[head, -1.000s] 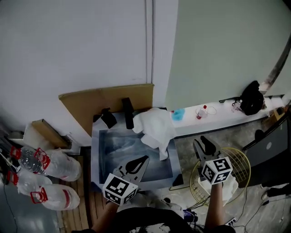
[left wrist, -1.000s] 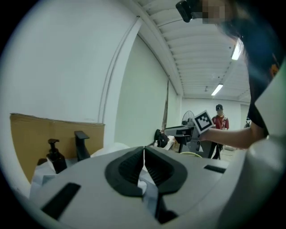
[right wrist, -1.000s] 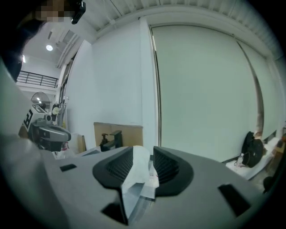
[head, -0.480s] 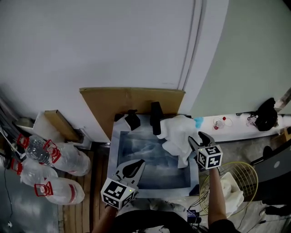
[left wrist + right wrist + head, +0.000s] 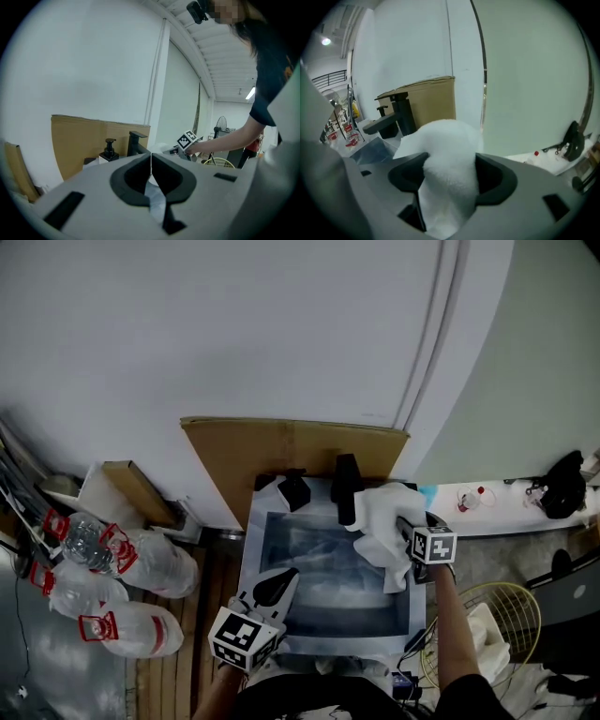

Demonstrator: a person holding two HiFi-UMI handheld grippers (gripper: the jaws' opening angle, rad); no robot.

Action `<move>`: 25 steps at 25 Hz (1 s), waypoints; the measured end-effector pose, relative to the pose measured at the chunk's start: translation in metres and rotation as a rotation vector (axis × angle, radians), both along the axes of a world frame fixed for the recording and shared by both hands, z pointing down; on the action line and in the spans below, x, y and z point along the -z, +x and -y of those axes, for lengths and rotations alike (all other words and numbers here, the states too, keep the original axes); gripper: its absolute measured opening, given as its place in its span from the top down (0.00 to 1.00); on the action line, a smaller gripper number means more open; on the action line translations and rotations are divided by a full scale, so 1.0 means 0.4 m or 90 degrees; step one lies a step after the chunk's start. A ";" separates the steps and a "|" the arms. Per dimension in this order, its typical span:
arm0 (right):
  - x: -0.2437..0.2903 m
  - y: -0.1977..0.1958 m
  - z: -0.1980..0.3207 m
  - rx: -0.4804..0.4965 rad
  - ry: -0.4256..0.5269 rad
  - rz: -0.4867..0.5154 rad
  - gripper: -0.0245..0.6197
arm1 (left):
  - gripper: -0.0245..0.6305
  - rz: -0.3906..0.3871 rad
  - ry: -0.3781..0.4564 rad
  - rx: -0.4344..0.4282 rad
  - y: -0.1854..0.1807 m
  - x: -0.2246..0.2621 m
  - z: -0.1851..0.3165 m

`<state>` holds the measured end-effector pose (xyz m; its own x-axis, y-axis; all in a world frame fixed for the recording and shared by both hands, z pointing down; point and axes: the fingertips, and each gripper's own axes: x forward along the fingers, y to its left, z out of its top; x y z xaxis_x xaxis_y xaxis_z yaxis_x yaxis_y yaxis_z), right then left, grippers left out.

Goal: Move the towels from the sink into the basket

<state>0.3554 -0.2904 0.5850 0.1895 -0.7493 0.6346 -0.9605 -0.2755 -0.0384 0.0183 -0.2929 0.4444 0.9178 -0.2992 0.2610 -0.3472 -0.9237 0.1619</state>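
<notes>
A white towel (image 5: 384, 521) is seen heaped on the 1 o'clock corner of the sink (image 5: 253, 568), spilling over the rim and lying against the base of the black faucet (image 5: 345, 491). The right gripper (image 5: 412, 538) is brought in from 3 o'clock and pushed into the cloth. It is released: its jaws have just been opening and are spread wide, with a thick fold of the towel bulging up between them. In the right gripper view the fold (image 5: 450, 140) fills the gap and hides the far jaw tips, and the faucet (image 5: 401, 117) is seen beyond it at 10 o'clock.

The left gripper (image 5: 277, 579) is held over the sink's 7 o'clock edge. It is clenched, its jaws meeting along a thin line with nothing caught between them, as shown in the left gripper view (image 5: 151, 161). In that view a soap dispenser (image 5: 109, 149) and the faucet (image 5: 136, 143) are seen ahead, and the marker cube of the other gripper shows at 2 o'clock.

The wire basket (image 5: 464, 601) is set on the floor at 4 o'clock of the sink, and another white towel (image 5: 489, 638) is already lying inside it. A sheet of cardboard (image 5: 281, 460) is propped behind the sink at 12 o'clock. Large water bottles (image 5: 122, 563) with red handles are stacked at 9 o'clock.
</notes>
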 end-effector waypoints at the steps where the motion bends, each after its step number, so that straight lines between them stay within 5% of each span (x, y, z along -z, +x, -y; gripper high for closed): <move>1: -0.010 -0.004 -0.001 -0.007 -0.003 0.004 0.49 | 0.95 0.001 -0.001 0.001 -0.002 -0.002 0.004; 5: -0.003 -0.034 -0.005 0.006 -0.006 -0.036 0.75 | 0.95 0.004 -0.005 0.002 -0.002 -0.010 0.010; 7: 0.015 -0.048 -0.010 0.006 0.008 -0.037 0.79 | 0.95 0.005 -0.006 -0.004 0.005 -0.012 0.007; 12: 0.096 -0.094 -0.031 0.011 0.081 0.009 0.82 | 0.95 0.001 -0.001 -0.026 0.030 -0.005 0.000; 25: 0.421 -0.161 -0.189 0.018 0.260 -0.026 0.82 | 0.95 -0.013 0.015 -0.109 0.148 0.021 -0.070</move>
